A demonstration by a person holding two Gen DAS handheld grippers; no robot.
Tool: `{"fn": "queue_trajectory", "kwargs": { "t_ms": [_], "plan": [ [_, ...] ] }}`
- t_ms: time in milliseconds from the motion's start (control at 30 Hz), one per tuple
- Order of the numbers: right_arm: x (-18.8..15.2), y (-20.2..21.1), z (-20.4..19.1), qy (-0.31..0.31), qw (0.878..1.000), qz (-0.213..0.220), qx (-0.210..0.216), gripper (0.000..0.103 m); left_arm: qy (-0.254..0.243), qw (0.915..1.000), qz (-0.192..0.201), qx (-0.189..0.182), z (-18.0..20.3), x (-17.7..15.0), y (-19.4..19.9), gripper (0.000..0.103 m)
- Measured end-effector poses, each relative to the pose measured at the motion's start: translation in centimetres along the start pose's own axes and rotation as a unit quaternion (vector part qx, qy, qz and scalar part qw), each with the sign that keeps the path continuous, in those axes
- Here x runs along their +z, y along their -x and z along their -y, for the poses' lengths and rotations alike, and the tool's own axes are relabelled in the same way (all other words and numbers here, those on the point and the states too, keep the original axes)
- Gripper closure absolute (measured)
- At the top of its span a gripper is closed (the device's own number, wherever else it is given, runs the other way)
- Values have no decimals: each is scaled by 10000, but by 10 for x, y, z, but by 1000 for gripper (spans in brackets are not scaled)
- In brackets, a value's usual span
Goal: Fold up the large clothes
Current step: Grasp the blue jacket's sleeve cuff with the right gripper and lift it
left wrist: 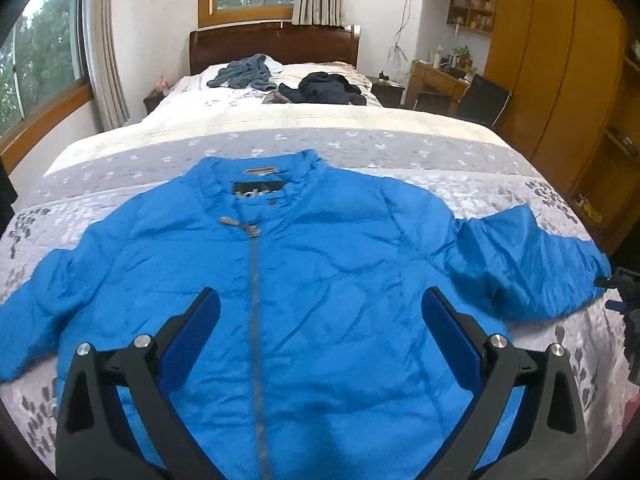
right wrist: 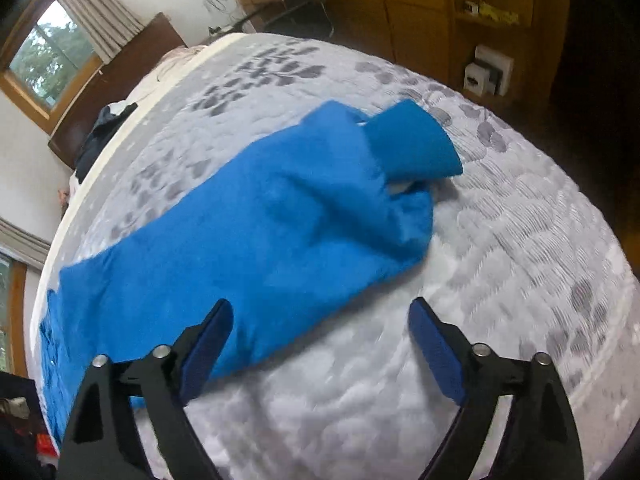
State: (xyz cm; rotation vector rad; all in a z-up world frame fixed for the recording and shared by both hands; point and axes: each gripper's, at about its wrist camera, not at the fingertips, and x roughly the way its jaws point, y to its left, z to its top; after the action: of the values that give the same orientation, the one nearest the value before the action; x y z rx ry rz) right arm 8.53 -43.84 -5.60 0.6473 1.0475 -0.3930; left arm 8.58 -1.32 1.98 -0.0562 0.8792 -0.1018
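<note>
A bright blue zip-up jacket (left wrist: pixel 304 264) lies front up on the bed, zipper closed, collar toward the headboard, both sleeves spread to the sides. My left gripper (left wrist: pixel 320 308) hovers open above the jacket's chest, holding nothing. In the right wrist view the jacket's sleeve (right wrist: pixel 280 216) stretches across the quilt, its cuff (right wrist: pixel 412 144) folded over at the far end. My right gripper (right wrist: pixel 322 316) is open just above the quilt beside the sleeve's lower edge, its left finger (right wrist: pixel 212 332) over the blue fabric. Part of the right gripper (left wrist: pixel 624 288) shows at the left wrist view's right edge.
The bed (left wrist: pixel 360 148) has a grey and white floral quilt. A grey-blue garment (left wrist: pixel 246 72) and a dark garment (left wrist: pixel 324 88) lie near the wooden headboard (left wrist: pixel 276 46). A desk and black chair (left wrist: pixel 480 98) stand to the right, next to wooden wardrobes (left wrist: pixel 560 80). Windows with curtains are left and behind.
</note>
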Motion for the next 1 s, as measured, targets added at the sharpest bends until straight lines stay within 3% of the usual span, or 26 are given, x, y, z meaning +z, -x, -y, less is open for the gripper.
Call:
{"fn": "queue_trajectory", "kwargs": {
  "t_ms": [167,267,333,367,433,633,767,1000],
  "plan": [
    [17,-11,3,-160,9998,63,51,18,5,9996,-277,-3,0,-8,-21,3],
    [24,-14,-3,-120,9998,117,-101,39,47,9994,-349,22,-4,-10,-27,3],
    [29,-16,-5,-131,9997,159,-133,60,79,9993,-371,37,-8,-11,-28,3],
    [30,-15,-5,-158,9997,170,-48,64,97,9993,-364,37,-11,-10,-26,3],
    [32,-13,-3,-195,9994,164,240,85,92,9994,-323,46,-14,-9,-23,3],
    [28,3,11,-461,9978,361,296,93,100,9996,-250,61,-35,-12,-9,3],
    [24,-4,12,-443,9986,283,87,94,186,9992,-310,183,-58,-19,-6,3],
    [18,53,-38,83,9930,1171,78,97,402,9984,-308,236,-94,-27,4,3]
  ]
}}
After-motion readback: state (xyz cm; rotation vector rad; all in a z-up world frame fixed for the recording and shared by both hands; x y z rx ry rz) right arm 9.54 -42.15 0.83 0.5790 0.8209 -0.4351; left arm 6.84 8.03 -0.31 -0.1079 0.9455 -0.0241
